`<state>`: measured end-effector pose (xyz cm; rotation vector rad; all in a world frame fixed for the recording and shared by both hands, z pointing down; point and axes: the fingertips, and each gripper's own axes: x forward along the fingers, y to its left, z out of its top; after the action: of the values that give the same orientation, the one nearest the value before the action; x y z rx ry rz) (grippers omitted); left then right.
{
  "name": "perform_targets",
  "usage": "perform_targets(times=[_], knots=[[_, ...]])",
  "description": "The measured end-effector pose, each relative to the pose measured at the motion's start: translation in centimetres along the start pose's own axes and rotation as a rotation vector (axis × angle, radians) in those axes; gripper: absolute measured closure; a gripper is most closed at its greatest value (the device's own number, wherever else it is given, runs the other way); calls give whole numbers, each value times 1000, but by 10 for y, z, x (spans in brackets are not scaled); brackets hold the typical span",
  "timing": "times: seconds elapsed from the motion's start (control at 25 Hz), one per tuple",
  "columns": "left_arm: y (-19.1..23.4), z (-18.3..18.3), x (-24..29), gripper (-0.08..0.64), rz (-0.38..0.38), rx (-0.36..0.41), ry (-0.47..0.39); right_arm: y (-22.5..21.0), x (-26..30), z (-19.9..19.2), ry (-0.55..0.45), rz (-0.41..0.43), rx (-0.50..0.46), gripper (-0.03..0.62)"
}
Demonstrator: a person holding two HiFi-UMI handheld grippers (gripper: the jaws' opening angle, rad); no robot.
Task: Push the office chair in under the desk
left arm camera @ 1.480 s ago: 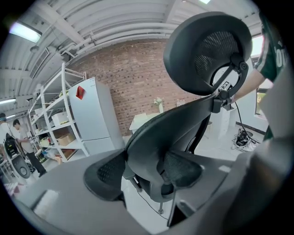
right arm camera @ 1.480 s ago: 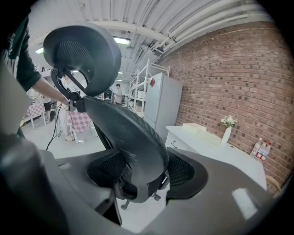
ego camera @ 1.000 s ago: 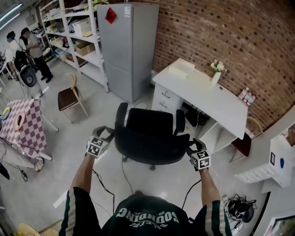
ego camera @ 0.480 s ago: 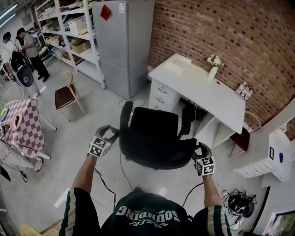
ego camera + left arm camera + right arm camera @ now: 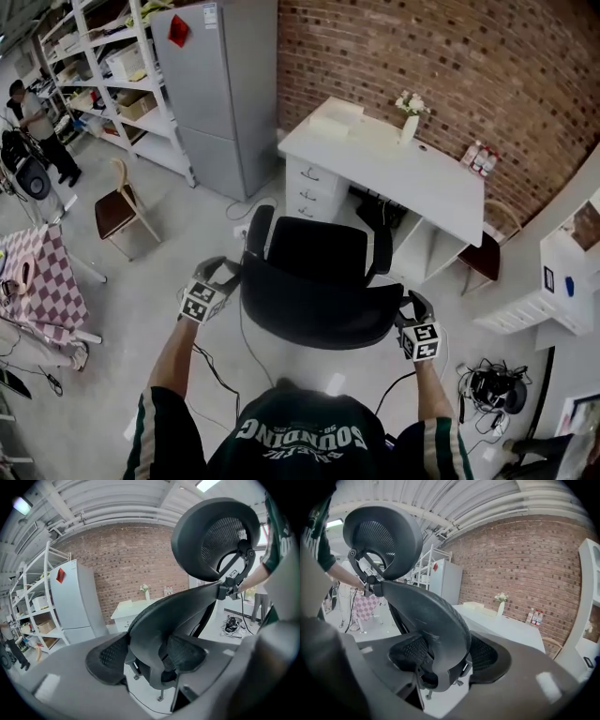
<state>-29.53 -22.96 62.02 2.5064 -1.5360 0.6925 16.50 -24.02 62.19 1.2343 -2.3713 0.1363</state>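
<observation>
The left tool (image 5: 223, 274) and right tool (image 5: 411, 306) each clamp a backrest edge of the office chair (image 5: 314, 281), directly ahead between them, seat facing the white surface (image 5: 375, 155) kneehole farther ahead.

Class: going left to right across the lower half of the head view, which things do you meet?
Checked table → wooden chair → left tool → office chair → right tool → cable bundle

grey floor (image 5: 183, 220) under office chair (image 5: 323, 255), white desk (image 5: 403, 173), fridge (image 5: 220, 94)
</observation>
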Motion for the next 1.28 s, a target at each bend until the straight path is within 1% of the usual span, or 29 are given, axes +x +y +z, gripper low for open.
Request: perform_targets(times=[0.36,0.68,1.0,1.28], knots=[[-9,19,40,296,-93,43,15,-13,-23,-13,36,-73,35,323],[-10,40,83,296,-138,65,12,-39,-23,-18,47,-143,69,324],[-4,60,127,298,-167,71,22,-66,-10,-15,49,-159,73,324],[7,72,150,298,-186,70,21,-75,2,-8,47,-167,68,324]])
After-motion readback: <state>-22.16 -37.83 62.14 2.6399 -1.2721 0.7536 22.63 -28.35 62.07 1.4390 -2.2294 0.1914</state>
